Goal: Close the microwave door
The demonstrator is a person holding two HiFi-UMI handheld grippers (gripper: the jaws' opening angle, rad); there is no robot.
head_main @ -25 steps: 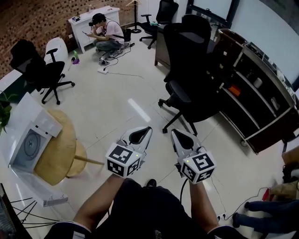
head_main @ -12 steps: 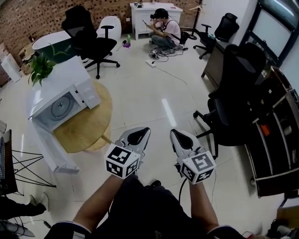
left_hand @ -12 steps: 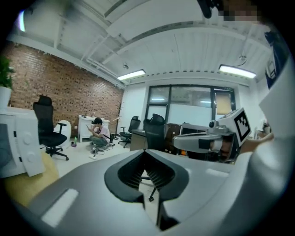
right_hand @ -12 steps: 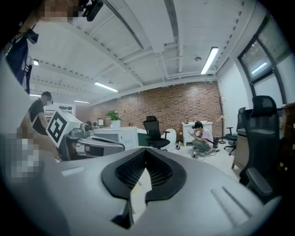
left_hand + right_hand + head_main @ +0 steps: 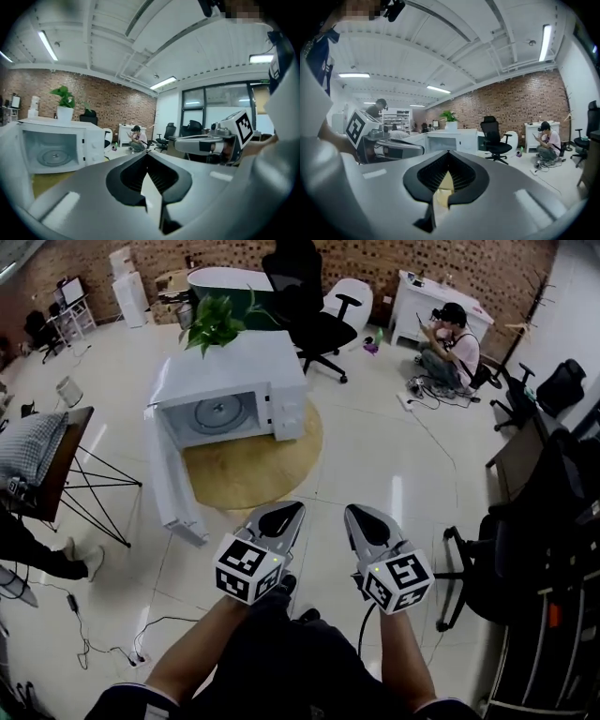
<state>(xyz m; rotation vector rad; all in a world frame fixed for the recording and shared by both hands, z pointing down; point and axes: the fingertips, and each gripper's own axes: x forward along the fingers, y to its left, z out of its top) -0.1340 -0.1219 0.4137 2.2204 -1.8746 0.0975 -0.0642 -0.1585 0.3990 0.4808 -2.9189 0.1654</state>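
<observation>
A white microwave stands on a low round wooden table ahead and to the left. Its cavity and glass turntable are in plain sight. Its door hangs wide open on the left, reaching out past the table edge. My left gripper and right gripper are held side by side close to my body, well short of the microwave, both shut and holding nothing. The left gripper view shows the microwave at the left and the right gripper beside it. The right gripper view has the microwave straight ahead.
A potted plant sits on top of the microwave. A black office chair stands behind it, and a person crouches at the back right. A folding table is at the left; another black chair is at the right.
The view has swung round: the microwave and its table went from the left edge to the upper middle and look nearer. Both grippers kept their pose and stayed shut.
</observation>
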